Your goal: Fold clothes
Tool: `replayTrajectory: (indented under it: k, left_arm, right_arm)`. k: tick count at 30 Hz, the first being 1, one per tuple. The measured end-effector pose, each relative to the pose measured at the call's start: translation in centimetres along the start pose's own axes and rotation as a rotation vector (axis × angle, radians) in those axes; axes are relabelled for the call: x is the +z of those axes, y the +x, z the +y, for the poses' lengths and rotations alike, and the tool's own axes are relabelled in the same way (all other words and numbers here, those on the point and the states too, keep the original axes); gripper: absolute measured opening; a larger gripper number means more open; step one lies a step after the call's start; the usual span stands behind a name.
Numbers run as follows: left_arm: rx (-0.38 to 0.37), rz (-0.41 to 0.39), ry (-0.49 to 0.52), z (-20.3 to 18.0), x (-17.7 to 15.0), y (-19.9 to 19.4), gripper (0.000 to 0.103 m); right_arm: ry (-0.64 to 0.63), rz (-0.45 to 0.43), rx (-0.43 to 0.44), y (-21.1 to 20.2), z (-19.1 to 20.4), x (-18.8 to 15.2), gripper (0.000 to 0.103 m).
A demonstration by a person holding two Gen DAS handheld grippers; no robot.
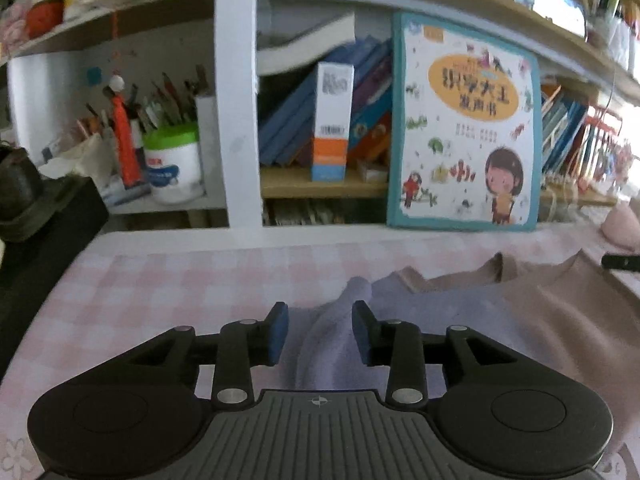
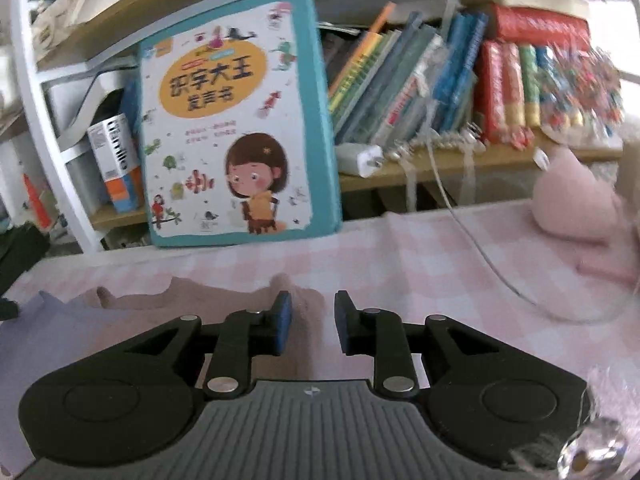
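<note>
- Nearest: left gripper (image 1: 320,330) spread open, a raised ridge of the lavender garment (image 1: 340,344) between the fingers, nothing pinched.
- Likewise the right gripper (image 2: 312,322): gaped open, empty, poised over the near right edge of the beige garment (image 2: 224,300).
- Garment layout: lavender lapped over beige, both flat-ish on the pink checked tablecloth (image 1: 160,280); beige neckline turned toward the shelf, hem out of view below the grippers.
- Fold state: couldn't call it. Fit either a spread pile awaiting a fold or a partly folded one being squared up; no crisp crease visible.
- Step in hand, as a judgement: lining up a two-point pinch, one gripper per side of the pile.
- Next move, whichever stage: would need fingers down onto fabric, closed on cloth only and not the tablecloth under it. Soft knit, likely to slip or drag the lower layer along.
- Further out: white cable (image 2: 472,236) trailed across the cloth right of the pile; pink plush lump (image 2: 572,208) at the far right. Snag risk if the right side swung wide.
- Back edge: teal picture book (image 2: 236,120) propped against the white-framed bookshelf (image 1: 236,92).
- Beyond: leaning books, green-lidded pen tub (image 1: 172,160) on the left, white charger (image 2: 360,158) on the shelf; cluttered and backlit from the right.
</note>
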State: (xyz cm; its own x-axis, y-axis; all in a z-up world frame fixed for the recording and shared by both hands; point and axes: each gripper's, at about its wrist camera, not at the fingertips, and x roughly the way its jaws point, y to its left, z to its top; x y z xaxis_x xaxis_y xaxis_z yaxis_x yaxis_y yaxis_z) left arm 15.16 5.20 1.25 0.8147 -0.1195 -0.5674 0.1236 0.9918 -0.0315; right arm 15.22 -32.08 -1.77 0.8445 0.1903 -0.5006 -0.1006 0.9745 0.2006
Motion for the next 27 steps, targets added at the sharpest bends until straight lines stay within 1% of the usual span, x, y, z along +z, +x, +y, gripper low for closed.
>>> replayTrajectory:
  k: [1, 2, 3, 4, 8, 10, 12, 16, 19, 20, 21, 22, 23, 25, 27]
  left_arm:
    - [-0.005, 0.006, -0.013, 0.1, 0.0, 0.4, 0.034]
    - [-0.01, 0.012, -0.025, 0.2, -0.1, 0.8, 0.027]
    - [-0.016, 0.018, -0.038, 0.3, -0.1, 1.2, 0.013]
    - [-0.021, 0.021, -0.058, 0.6, -0.2, 1.4, 0.008]
    - [-0.044, 0.03, -0.145, 1.8, -0.7, 1.8, 0.008]
    - [-0.056, 0.034, -0.188, 2.4, -1.0, 2.1, 0.008]
    - [-0.068, 0.039, -0.232, 3.1, -1.2, 2.3, 0.013]
    - [-0.091, 0.047, -0.319, 4.3, -1.7, 2.8, 0.014]
    - [-0.059, 0.022, -0.337, 4.5, -1.6, 1.7, 0.016]
    - [-0.047, 0.012, -0.341, 4.6, -1.6, 1.3, 0.019]
    - [-0.035, 0.003, -0.346, 4.6, -1.5, 0.9, 0.03]
    - [-0.024, -0.007, -0.351, 4.7, -1.5, 0.5, 0.035]
    - [-0.01, -0.033, -0.335, 4.6, -1.4, -0.4, 0.04]
    - [0.005, -0.083, -0.301, 4.4, -1.2, -2.2, 0.041]
    - [-0.019, -0.107, -0.297, 4.1, -1.1, -3.8, 0.049]
  right_arm:
    - [-0.014, 0.008, 0.003, 0.3, 0.3, 0.2, 0.022]
    - [-0.026, 0.019, 0.003, 0.6, 0.6, 0.3, 0.022]
    - [-0.039, 0.034, -0.003, 1.1, 0.8, 0.4, 0.013]
    - [-0.044, 0.046, -0.007, 1.5, 0.9, 0.4, 0.004]
    - [0.017, 0.076, 0.005, 2.3, -0.1, 0.3, 0.004]
    - [0.068, 0.088, 0.018, 2.6, -0.9, 0.0, 0.004]
    - [0.119, 0.092, 0.035, 2.9, -1.7, -0.3, 0.005]
    - [0.209, 0.091, 0.061, 3.0, -2.9, -0.5, 0.006]
    - [0.277, 0.082, 0.062, 2.6, -3.7, -0.5, 0.009]
    - [0.293, 0.076, 0.055, 2.4, -4.0, -0.5, 0.009]
    - [0.29, 0.066, 0.033, 1.9, -4.1, -0.5, 0.009]
    - [0.288, 0.055, 0.011, 1.4, -4.3, -0.4, 0.009]
    - [0.286, 0.045, -0.003, 0.9, -4.4, -0.4, 0.009]
    - [0.282, 0.029, 0.008, -0.4, -4.7, -0.2, 0.009]
    - [0.258, 0.011, 0.014, -1.8, -4.6, -0.1, 0.009]
